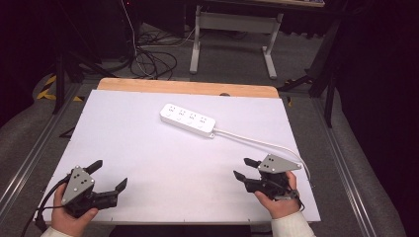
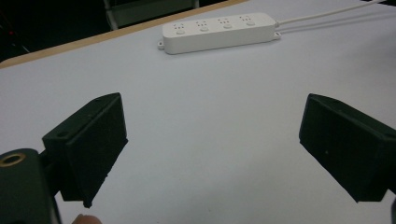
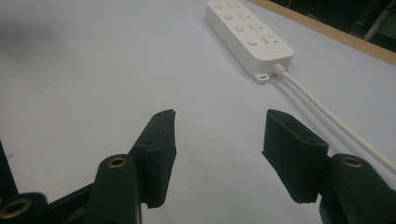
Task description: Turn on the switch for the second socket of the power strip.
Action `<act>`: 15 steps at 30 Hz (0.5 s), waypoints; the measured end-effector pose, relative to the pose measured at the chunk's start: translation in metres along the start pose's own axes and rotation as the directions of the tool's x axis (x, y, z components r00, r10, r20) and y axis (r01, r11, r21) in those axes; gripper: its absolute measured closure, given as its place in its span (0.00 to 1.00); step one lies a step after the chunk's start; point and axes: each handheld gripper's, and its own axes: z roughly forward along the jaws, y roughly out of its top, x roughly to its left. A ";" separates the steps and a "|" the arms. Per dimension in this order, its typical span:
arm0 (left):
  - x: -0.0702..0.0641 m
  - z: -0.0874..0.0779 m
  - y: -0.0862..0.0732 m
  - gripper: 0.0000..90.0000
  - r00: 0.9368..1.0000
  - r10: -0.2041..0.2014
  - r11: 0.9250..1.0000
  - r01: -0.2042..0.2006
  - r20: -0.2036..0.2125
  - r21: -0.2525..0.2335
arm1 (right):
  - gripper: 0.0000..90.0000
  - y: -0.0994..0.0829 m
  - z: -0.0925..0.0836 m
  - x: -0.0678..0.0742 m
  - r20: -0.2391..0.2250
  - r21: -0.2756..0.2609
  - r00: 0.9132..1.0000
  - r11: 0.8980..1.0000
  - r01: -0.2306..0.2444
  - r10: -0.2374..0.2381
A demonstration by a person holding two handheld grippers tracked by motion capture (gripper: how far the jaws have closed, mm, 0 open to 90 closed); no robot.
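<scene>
At the near left corner of the white table [image 1: 123,148], the left gripper [image 1: 109,175] rests low over the surface with its jaws spread wide and nothing between them. To reach the power strip [image 1: 188,119], which lies flat and slanted near the far middle of the table, well apart from both grippers, it would do best to travel forward and right, staying low and lining its jaws across the strip's narrow width before closing. Further right, the white cord [image 1: 257,142] runs from the strip's right end toward the table's right edge, passing near the right gripper [image 1: 245,168], whose jaws stand moderately open and hold nothing. That cord looks like the one thing to mind: it could snag the right gripper or drag if the strip is lifted. Nothing else lies between the grippers and the strip.
</scene>
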 end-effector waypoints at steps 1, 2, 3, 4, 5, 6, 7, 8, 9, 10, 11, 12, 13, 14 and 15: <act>0.000 0.000 0.000 0.09 1.000 -0.001 1.000 0.001 -0.001 0.000 | 0.51 0.003 0.001 0.000 -0.004 0.000 1.000 1.000 -0.002 0.002; 0.000 0.000 0.000 0.09 1.000 -0.008 1.000 0.008 0.000 -0.002 | 0.52 0.006 0.001 0.000 -0.006 0.000 1.000 1.000 -0.002 0.002; 0.000 0.000 0.000 0.09 1.000 -0.008 1.000 0.008 0.000 -0.002 | 0.53 0.009 0.002 -0.001 -0.007 0.001 1.000 1.000 -0.002 0.002; 0.001 -0.001 0.000 0.09 1.000 -0.007 1.000 0.007 0.000 -0.002 | 0.54 0.012 0.003 -0.002 -0.008 0.001 1.000 1.000 -0.004 0.004; 0.001 -0.001 0.000 0.09 1.000 -0.006 1.000 0.006 -0.003 -0.003 | 0.54 0.016 0.003 -0.002 -0.008 0.002 1.000 1.000 -0.003 0.003; 0.001 -0.001 0.000 0.09 1.000 -0.007 1.000 0.007 -0.002 -0.003 | 0.55 0.019 0.003 -0.003 -0.010 0.003 1.000 1.000 -0.003 0.003; 0.001 -0.001 0.000 0.09 1.000 -0.007 1.000 0.007 -0.002 -0.003 | 0.57 0.022 0.004 -0.004 -0.012 0.004 1.000 1.000 0.000 0.000; 0.001 -0.001 0.000 0.09 1.000 -0.007 1.000 0.007 -0.001 -0.003 | 0.59 0.026 0.004 -0.004 -0.013 0.006 1.000 1.000 0.003 -0.003; 0.001 -0.001 0.000 0.09 1.000 -0.007 1.000 0.007 0.000 -0.002 | 0.60 0.029 0.003 -0.005 -0.015 0.007 1.000 1.000 0.006 -0.005; 0.001 -0.001 0.000 0.09 1.000 -0.007 1.000 0.007 0.000 -0.002 | 0.61 0.032 0.003 -0.006 -0.016 0.007 1.000 1.000 0.008 -0.008; 0.001 -0.001 0.000 0.09 1.000 -0.009 1.000 0.009 0.002 -0.001 | 0.61 0.036 0.003 -0.006 -0.016 0.007 1.000 1.000 0.011 -0.011; 0.000 0.000 0.000 0.09 1.000 -0.009 1.000 0.009 0.002 0.000 | 0.61 0.039 0.003 -0.007 -0.015 0.006 1.000 1.000 0.013 -0.013; 0.000 0.000 0.000 0.09 1.000 -0.009 1.000 0.009 0.003 0.000 | 0.61 0.042 0.003 -0.008 -0.012 0.005 1.000 1.000 0.018 -0.018; 0.000 0.000 0.000 0.09 1.000 -0.009 1.000 0.009 0.003 0.000 | 0.62 0.045 0.003 -0.008 -0.012 0.003 1.000 1.000 0.019 -0.019; 0.000 0.000 0.000 0.09 1.000 -0.009 1.000 0.009 0.002 0.001 | 0.62 0.047 0.003 -0.009 -0.012 0.001 1.000 1.000 0.020 -0.020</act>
